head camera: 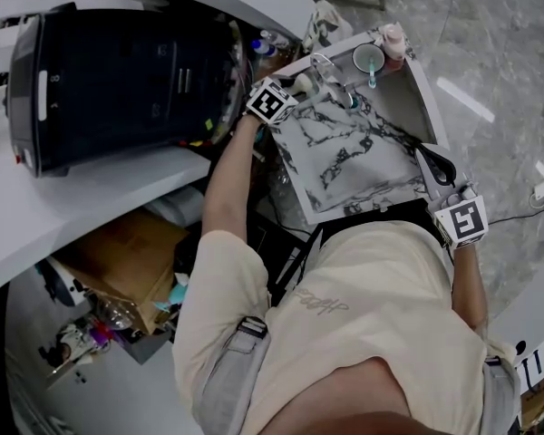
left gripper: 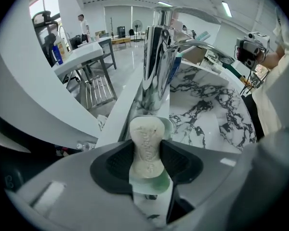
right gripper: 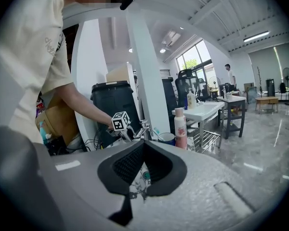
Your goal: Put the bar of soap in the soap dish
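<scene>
My left gripper [left gripper: 147, 150] is shut on a cream bar of soap [left gripper: 145, 136], which stands upright between the dark pads. Just beyond the soap shows the pale green rim of the soap dish [left gripper: 168, 125], at the foot of the chrome faucet [left gripper: 156, 61]. In the head view the left gripper [head camera: 295, 89] is at the back left corner of the marble-patterned sink [head camera: 344, 152], beside the faucet [head camera: 325, 71]. My right gripper [head camera: 432, 166] hovers at the sink's right edge. Its jaws [right gripper: 143, 146] meet at the tips with nothing between them.
A cup with a toothbrush [head camera: 369, 59] and a pink bottle [head camera: 393, 39] stand on the sink's far corner. A black bin [head camera: 118, 71] sits on the white counter to the left, with a cardboard box [head camera: 127, 256] below. The person's torso covers the sink's near edge.
</scene>
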Available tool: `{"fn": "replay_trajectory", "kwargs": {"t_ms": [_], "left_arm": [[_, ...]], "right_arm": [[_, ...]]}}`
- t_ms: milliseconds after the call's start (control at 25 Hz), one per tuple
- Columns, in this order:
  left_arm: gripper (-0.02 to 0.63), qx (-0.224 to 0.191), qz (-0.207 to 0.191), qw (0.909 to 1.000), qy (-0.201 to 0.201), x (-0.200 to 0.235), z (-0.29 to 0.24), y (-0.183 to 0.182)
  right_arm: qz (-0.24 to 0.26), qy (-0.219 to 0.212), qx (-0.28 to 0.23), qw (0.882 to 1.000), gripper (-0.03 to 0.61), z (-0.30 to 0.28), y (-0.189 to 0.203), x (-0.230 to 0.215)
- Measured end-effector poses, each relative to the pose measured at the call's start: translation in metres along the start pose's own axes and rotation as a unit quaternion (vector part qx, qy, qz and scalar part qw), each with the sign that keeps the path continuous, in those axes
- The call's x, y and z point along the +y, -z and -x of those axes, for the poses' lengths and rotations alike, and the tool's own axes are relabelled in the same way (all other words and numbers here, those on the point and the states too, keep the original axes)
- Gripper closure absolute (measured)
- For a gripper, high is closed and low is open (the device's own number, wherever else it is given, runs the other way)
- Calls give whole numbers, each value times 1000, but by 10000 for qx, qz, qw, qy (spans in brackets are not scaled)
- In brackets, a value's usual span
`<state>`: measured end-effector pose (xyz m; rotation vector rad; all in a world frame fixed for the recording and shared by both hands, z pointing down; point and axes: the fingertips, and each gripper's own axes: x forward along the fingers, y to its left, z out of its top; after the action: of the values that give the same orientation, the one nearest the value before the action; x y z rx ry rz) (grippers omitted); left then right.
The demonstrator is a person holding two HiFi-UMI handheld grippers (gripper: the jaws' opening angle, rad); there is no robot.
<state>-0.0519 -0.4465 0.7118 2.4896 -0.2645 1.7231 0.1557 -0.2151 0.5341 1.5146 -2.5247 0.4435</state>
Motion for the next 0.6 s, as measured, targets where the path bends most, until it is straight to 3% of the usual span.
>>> {"fn": "replay_trajectory", "kwargs": {"t_ms": [160,320,600], "left_arm": [[417,356,-126,9989,281,-8,-11,8],[416,807,-318,9958,306,-12,-18,14],[417,863,-429,9953,53,-8,-19,15]], "right_arm": [[20,31,-1,10000,577,1,-1,-3],[-3,56,-40,10000,577,3,-2,-5],[34,70,-82,9999,577,6,-3,-7]]}}
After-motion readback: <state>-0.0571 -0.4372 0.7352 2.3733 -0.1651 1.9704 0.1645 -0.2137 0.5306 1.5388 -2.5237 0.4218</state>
